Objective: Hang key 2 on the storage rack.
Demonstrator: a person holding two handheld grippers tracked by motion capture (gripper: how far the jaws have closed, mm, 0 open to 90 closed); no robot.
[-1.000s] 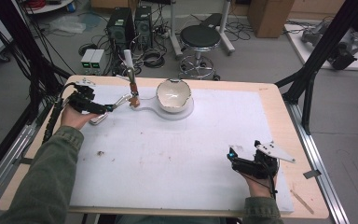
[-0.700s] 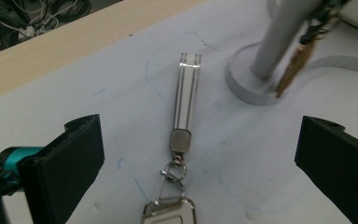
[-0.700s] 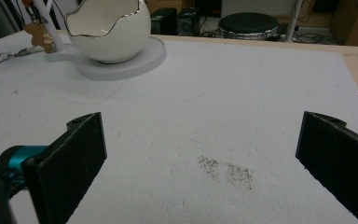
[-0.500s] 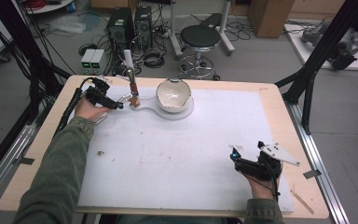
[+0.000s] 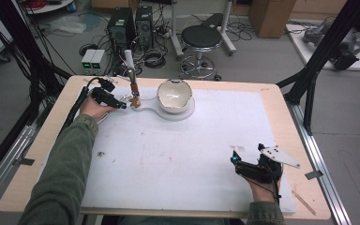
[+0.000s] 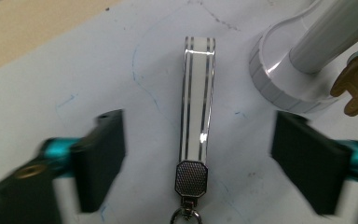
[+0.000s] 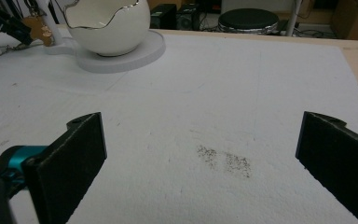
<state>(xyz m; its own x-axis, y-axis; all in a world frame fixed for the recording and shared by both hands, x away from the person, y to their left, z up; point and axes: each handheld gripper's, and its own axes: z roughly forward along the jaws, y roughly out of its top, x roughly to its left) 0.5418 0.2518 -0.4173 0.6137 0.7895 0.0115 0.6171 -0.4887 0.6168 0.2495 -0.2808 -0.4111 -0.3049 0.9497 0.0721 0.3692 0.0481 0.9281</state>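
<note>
Left gripper view: closing left hand-held gripper (image 6: 198, 158) straddles unmarked striped key fob (image 6: 196, 105), pads apart.

White mat (image 5: 178, 159) on wooden table (image 5: 304, 122)

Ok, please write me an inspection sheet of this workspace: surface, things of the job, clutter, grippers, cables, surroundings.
Surface: white mat on a wooden table; dark speck patch and faint pen marks on the mat.
Job's things: white strap with dark stripes and metal clasp, lying flat beside the white stand; brown tag hanging at the stand's post; white bowl with jagged rim on the stand's round base.
Clutter: nothing seen.
Grippers: left gripper has just been closing, jaws either side of the strap, not touching; right gripper open over bare mat.
Cables: black cable trails from the left gripper.
Surroundings: stool, computer towers, floor wiring.
</note>
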